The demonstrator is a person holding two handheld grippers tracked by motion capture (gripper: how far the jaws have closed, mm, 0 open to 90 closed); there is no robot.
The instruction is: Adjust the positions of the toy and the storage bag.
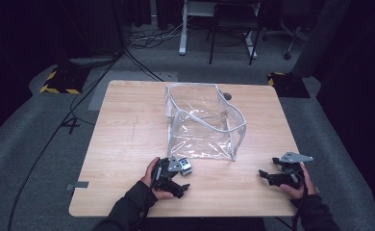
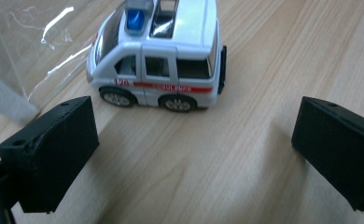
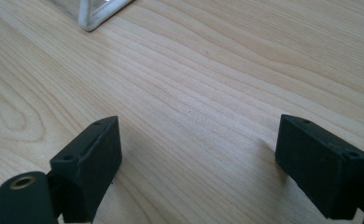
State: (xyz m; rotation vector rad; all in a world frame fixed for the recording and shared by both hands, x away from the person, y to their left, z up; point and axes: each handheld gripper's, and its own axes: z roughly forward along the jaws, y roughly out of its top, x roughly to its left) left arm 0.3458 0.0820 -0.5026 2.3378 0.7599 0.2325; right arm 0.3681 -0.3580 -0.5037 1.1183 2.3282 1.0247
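You are holding the left gripper (image 2: 194, 154) wide open, empty, short of the toy ambulance (image 2: 159, 56); closing early risks nudging it away. The right gripper (image 3: 199, 163) is gaping empty too.

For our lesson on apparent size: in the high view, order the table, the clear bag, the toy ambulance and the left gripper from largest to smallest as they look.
1. table
2. clear bag
3. left gripper
4. toy ambulance, though the gripper partly hides it, so its full extent is uncertain.
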